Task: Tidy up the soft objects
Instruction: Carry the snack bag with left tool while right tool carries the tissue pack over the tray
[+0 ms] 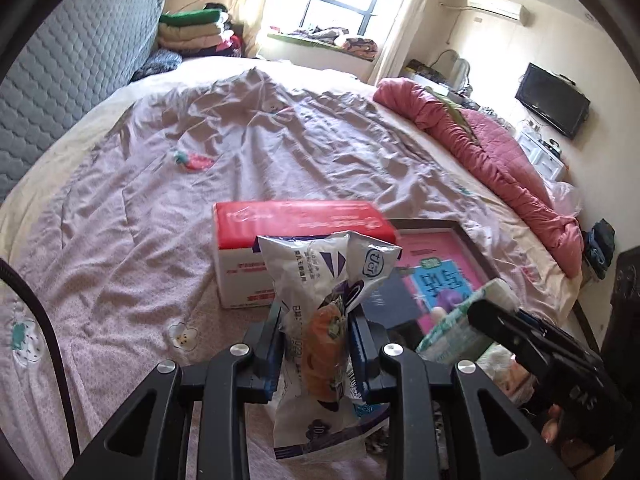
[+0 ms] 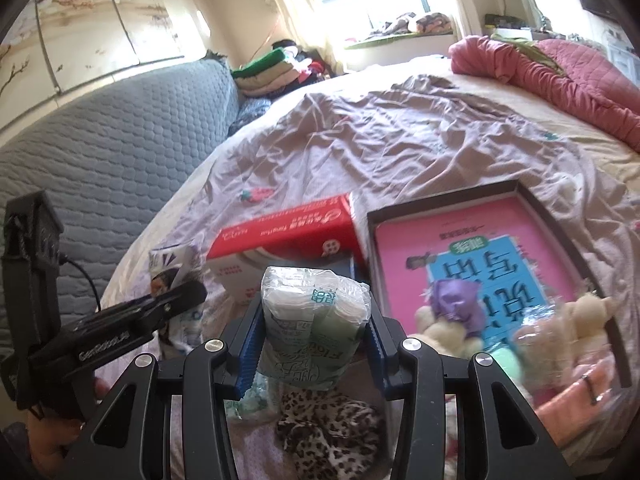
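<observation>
Your left gripper is clamped on a crinkly white-and-purple plastic pouch, blue pads pressed into both sides at its middle; the pouch stands upright between the fingers, top flaring above the tips, bottom hanging below them. Your right gripper is pinching a pale green tissue pack, pads tight on its left & right faces, the pack upright w/ its top above the tips. Both packs are up off the bedsheet.

Just past the left fingertips sits a red-and-white box; to its right, a dark tray holding a pink book (cover text reads upside down). Right of the right fingers, plush toys in clear wrap lie at the tray's near end. Below the right fingers, a leopard-print fabric piece lies on the sheet. Far beyond, on the right, a bunched pink quilt lies along the bed's edge.
</observation>
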Motion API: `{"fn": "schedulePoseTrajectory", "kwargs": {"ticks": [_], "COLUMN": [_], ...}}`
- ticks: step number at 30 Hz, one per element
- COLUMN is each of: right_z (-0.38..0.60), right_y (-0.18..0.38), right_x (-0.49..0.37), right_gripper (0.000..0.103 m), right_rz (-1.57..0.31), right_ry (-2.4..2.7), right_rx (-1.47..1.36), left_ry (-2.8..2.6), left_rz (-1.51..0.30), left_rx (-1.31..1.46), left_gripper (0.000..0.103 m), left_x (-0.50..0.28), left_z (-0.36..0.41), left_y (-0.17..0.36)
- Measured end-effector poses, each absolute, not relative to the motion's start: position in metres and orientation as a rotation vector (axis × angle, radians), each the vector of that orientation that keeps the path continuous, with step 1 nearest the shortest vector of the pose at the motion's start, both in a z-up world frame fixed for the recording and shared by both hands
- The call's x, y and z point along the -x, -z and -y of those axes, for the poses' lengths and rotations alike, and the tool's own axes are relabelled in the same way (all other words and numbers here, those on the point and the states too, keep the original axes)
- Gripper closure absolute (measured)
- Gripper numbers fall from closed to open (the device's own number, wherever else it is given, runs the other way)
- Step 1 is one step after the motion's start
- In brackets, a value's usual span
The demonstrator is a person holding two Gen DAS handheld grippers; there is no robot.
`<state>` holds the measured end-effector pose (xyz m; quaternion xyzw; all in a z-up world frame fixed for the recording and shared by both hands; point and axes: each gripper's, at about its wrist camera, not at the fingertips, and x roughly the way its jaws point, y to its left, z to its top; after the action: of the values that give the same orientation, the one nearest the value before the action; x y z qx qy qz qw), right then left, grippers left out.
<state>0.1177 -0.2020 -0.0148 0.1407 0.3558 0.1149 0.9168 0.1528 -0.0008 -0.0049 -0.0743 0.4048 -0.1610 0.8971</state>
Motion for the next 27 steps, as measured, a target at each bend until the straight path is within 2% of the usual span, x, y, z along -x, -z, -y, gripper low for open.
{"fn": "schedulePoseTrajectory", "kwargs": {"ticks": [8, 27], "right_z": [0.233, 0.303], "right_y": [-0.003, -0.029], "right_x": [-0.100, -0.070], "right_gripper": [0.057, 0.057], "right_rz": [-0.696, -0.640], "right_ry": [-0.208, -0.119], "right_rx": [-0.314, -0.351], "left_ry": [0.369, 0.481], "left_rz": [-0.803, -0.787], "left_rx": [0.125, 0.045], "left_gripper": [0.074, 0.074], "left_x": [-0.131, -0.097], "left_z": [0.028, 0.095], "left_y": [-0.020, -0.037]}}
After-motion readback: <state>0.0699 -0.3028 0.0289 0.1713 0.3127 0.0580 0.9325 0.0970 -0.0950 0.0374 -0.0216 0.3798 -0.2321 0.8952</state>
